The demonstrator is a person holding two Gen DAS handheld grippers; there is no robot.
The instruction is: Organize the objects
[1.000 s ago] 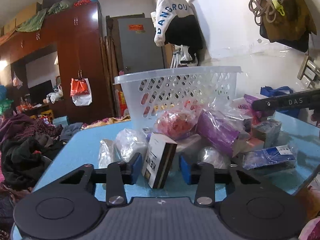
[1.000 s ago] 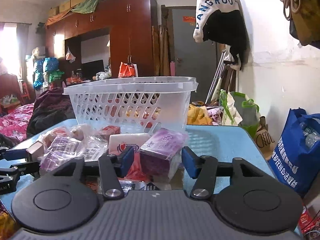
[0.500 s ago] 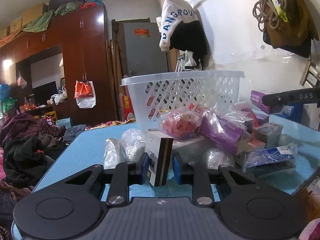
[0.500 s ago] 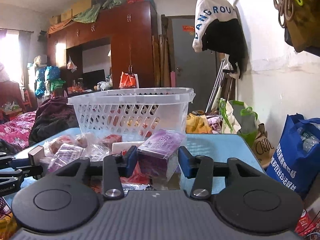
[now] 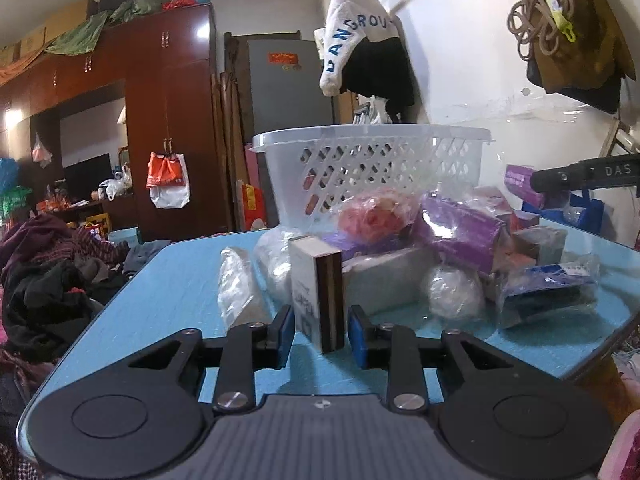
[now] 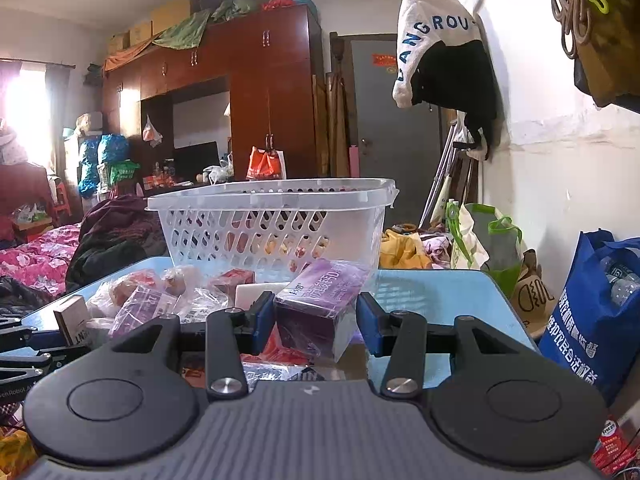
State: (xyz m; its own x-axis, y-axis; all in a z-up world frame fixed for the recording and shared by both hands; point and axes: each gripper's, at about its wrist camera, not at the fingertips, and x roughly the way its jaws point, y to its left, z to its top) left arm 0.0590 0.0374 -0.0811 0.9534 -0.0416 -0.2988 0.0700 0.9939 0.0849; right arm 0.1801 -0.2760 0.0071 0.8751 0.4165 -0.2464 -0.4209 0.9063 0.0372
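1. Since a second ago the left tongs (image 5: 320,330) have closed in on the small upright box (image 5: 316,292); over the last half second their jaws have been opening a little, and a thin gap now shows at the right pad, so they bracket the box without pinching it.
2. The right tongs (image 6: 316,320) have narrowed since then onto the purple box (image 6: 320,304); the left pad touches it, but the right pad stands just off it, so I cannot tell whether it is gripped.
3. Straight ahead of both tongs, beyond the heap of wrapped packets (image 5: 452,240), stands the white lattice basket (image 5: 372,168) on the blue tabletop (image 5: 168,280); red and yellow items show through its holes.
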